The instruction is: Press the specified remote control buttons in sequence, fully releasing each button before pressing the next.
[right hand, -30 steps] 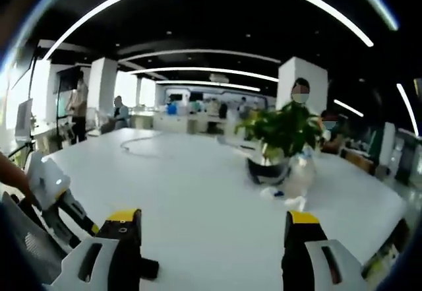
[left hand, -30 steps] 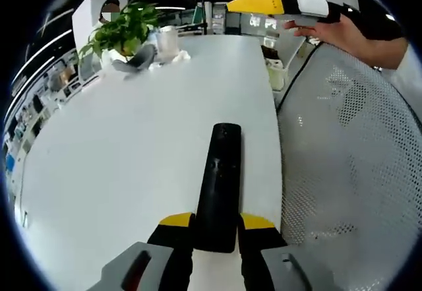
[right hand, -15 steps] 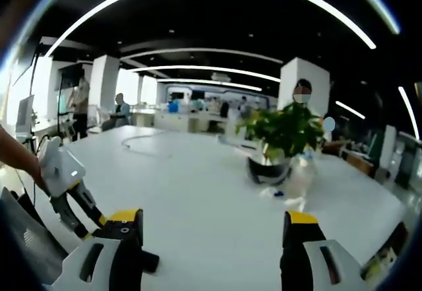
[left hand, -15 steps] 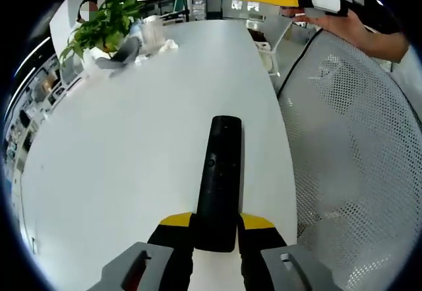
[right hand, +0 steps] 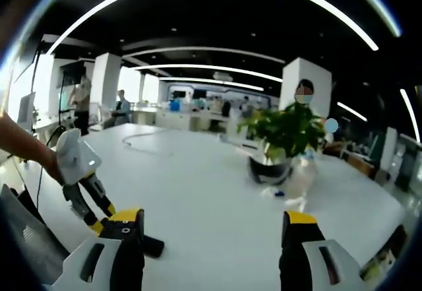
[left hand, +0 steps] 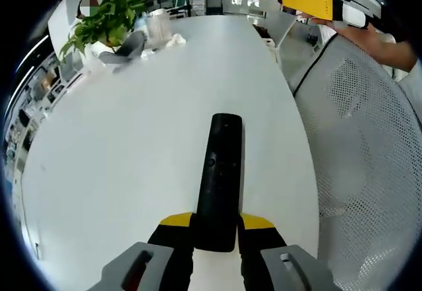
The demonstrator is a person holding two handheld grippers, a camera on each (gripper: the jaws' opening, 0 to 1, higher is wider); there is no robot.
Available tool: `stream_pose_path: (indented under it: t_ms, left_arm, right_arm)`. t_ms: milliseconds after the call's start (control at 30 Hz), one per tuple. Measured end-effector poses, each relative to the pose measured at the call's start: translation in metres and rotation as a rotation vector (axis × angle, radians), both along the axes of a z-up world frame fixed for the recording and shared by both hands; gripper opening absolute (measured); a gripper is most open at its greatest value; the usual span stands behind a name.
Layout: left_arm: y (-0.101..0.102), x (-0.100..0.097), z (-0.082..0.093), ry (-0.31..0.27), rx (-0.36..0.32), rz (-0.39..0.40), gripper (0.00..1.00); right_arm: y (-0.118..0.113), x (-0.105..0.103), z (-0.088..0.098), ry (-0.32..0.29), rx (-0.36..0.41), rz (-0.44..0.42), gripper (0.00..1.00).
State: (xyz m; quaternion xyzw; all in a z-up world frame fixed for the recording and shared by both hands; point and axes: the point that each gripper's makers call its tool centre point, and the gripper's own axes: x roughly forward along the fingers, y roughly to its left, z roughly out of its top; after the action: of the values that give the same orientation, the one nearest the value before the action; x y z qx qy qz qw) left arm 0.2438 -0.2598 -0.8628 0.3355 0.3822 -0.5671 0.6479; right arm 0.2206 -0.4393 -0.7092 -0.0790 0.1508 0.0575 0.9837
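Clamping the near end of the remote control (left hand: 219, 179), the left gripper (left hand: 217, 228) holds it pointing straight ahead over the white table (left hand: 119, 146), jaws clenched on its sides. The right gripper (right hand: 208, 235) is spread wide and empty, with the remote's tip (right hand: 153, 246) just beyond its left jaw. Ahead stands a potted plant (right hand: 280, 139). A hard or off-centre press could, I judge, lever the remote out of that end-only grip, or catch two buttons together.
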Motion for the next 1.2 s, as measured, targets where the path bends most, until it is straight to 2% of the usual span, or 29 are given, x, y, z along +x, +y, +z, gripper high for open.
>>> stream_pose_path:
  t_ms: [333, 833, 1200]
  left_arm:
    - [0.002, 0.022, -0.001, 0.013, 0.028, 0.043, 0.25]
    - [0.001, 0.038, 0.0, 0.024, 0.074, 0.056, 0.24]
    - [0.0, 0.05, -0.001, 0.024, 0.055, 0.082, 0.24]
  right_arm:
    - [-0.001, 0.0, -0.003, 0.012, -0.019, -0.006, 0.85]
    - [-0.002, 0.0, -0.005, 0.02, -0.024, -0.005, 0.84]
    - [0.0, 0.0, -0.006, 0.031, -0.029, 0.001, 0.83]
